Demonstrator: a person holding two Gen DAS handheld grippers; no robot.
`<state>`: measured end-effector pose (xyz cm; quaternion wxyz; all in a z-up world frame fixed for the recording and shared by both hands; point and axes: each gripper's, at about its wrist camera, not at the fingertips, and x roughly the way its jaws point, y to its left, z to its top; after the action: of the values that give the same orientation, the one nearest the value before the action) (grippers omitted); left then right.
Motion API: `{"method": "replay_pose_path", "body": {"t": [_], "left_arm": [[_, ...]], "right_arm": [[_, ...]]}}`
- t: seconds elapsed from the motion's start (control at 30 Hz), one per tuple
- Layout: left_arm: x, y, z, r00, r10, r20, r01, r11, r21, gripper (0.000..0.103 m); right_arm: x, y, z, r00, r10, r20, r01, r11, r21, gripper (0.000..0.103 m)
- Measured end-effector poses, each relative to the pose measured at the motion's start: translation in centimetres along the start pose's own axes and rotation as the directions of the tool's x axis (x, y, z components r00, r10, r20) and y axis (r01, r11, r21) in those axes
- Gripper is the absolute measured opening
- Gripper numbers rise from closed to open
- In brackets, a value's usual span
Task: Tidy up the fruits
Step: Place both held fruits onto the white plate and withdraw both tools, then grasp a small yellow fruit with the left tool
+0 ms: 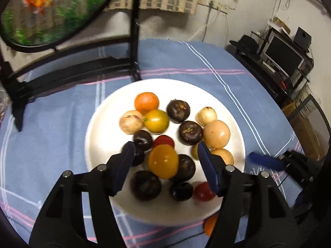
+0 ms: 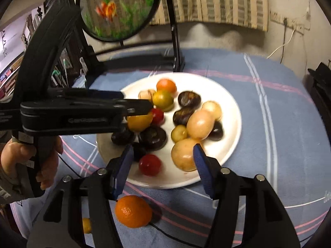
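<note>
- Found the left gripper [image 1: 165,146] with fingers spread above the white plate [image 1: 97,136], a yellow fruit [image 1: 163,161] between the pads but clear of both. Could not tell through the blur whether it rested on the dark fruits beneath or hung just above them.
- Found the right gripper [image 2: 163,148] likewise spread and holding nothing, poised over the plate's six o'clock rim, with a red fruit [image 2: 150,164] and a pale fruit [image 2: 184,155] in the gap ahead.
- Counted most of the fruit heaped on the plate. Noted one orange [image 2: 133,210] off it on the blue cloth [image 2: 269,124], at six o'clock from the rim in the right wrist view, and a small yellow fruit [image 2: 86,225] further out at seven.
- Judged the step to be adding fruit to the plate: best to lift the left pads straight up, brushing no neighbours, since round fruit packed this close would roll.
- Judged the stray orange the likely next pick for the right side: best taken across its middle, low to the cloth, minding the dark cable [image 2: 165,231] beside it.
- Saw bare plate only from twelve to three o'clock, and open cloth beyond that.
- Marked a black stand [image 1: 133,41] at eleven to twelve o'clock from the plate as the obstacle to avoid.
</note>
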<state>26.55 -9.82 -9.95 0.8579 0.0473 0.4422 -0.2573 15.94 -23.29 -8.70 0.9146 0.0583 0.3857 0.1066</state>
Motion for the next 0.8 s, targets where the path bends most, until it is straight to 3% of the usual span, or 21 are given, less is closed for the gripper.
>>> {"method": "replay_pose_path", "body": {"t": [0.1,0.13,0.2,0.23,0.33,0.47,0.8], "left_arm": [[-3.1,0.3,-1.1,0.998,0.054,0.011,-0.054,0.999,0.003,0.071],[-4.5,0.5,-1.8,0.996,0.083,0.015,-0.083,0.997,-0.006,0.073],[-6.2,0.6,-3.0,0.992,0.124,0.018,-0.123,0.992,-0.034,0.089],[-7.3,0.6,-3.9,0.989,0.145,0.015,-0.144,0.988,-0.057,0.091],[-9.2,0.2,-6.5,0.991,0.133,-0.019,-0.134,0.986,-0.101,0.091],[-10.5,-0.7,-9.5,0.988,0.145,-0.06,-0.151,0.983,-0.107,0.091],[-10.9,-3.8,-14.7,0.978,0.17,-0.119,-0.177,0.983,-0.053,0.093]], "right_arm": [[-3.4,-0.6,-0.3,0.998,0.004,0.064,-0.006,0.999,0.032,0.062],[-4.2,-0.8,-0.9,0.998,-0.008,0.059,0.005,0.999,0.044,0.063],[-5.0,-1.1,-3.0,0.999,-0.03,0.014,0.029,0.997,0.074,0.064],[-5.4,-1.1,-4.1,0.999,-0.039,-0.005,0.039,0.996,0.084,0.064],[-6.5,-1.1,-8.0,0.995,-0.055,-0.083,0.066,0.989,0.135,0.064],[-8.1,-0.8,-12.5,0.986,-0.009,-0.164,0.042,0.979,0.199,0.064],[-12.2,0.0,-13.5,0.99,-0.059,-0.126,0.078,0.985,0.151,0.064]]}}
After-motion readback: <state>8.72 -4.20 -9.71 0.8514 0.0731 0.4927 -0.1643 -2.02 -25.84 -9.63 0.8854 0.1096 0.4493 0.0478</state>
